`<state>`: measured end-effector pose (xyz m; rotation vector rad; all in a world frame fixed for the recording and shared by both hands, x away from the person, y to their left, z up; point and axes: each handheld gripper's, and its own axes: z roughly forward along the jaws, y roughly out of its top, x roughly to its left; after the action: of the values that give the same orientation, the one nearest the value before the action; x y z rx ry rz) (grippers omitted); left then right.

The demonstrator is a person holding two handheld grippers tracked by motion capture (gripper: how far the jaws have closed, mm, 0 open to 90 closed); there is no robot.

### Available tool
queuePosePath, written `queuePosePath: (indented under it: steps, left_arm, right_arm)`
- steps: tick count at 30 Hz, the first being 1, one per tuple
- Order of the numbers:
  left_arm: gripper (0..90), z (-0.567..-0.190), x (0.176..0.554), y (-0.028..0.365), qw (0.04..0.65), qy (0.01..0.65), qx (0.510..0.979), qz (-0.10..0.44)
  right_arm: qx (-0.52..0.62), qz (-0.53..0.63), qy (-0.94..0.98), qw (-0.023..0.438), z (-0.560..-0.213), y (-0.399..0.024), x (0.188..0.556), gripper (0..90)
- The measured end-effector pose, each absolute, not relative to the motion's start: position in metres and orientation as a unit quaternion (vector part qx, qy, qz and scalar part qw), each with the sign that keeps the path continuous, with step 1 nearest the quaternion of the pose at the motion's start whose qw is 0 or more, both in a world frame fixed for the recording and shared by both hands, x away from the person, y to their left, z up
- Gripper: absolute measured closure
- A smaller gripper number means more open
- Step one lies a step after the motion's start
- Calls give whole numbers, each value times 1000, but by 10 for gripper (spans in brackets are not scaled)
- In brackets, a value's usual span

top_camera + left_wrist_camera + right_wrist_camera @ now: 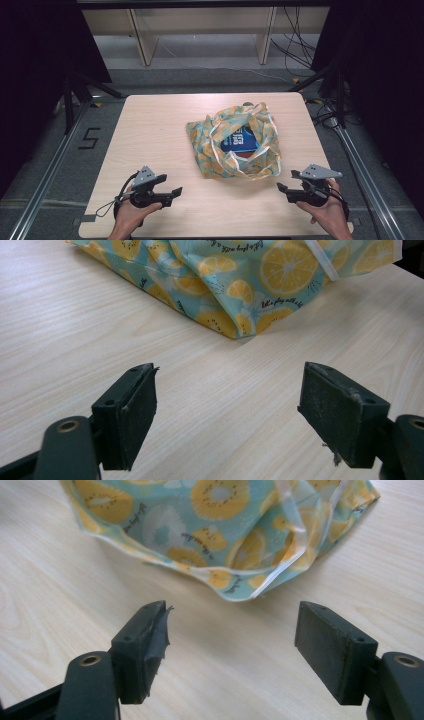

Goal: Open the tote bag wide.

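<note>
While both hands are resting low on the desk, the left tongs and right tongs are standing apart, gripping nothing. Between and ahead of them, a fruit-print cloth bag is lying open, showing a blue packet inside.

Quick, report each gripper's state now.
Left gripper: open, holding nothing, short of the fruit-print bag.
Right gripper: open, holding nothing.

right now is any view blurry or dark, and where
High view: table evenly lit, surroundings near black, bag slightly soft. Left gripper view: jaws sharp, bag print readable. Right gripper view: bag softer, its clear strap hazy.
</note>
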<state>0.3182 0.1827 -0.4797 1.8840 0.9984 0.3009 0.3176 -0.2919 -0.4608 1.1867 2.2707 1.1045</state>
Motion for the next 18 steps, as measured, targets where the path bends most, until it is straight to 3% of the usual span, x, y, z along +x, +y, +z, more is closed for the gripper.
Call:
queuePosePath:
  steps: [14,18]
  left_arm:
    - [207,-488,305,182,469,409,775,110]
    - [205,-490,303,182,468,403,777,118]
  right_arm:
    - [406,388,806,184,-472,-291,297,258]
    - [428,380,803,165,-478,-288,287,258]
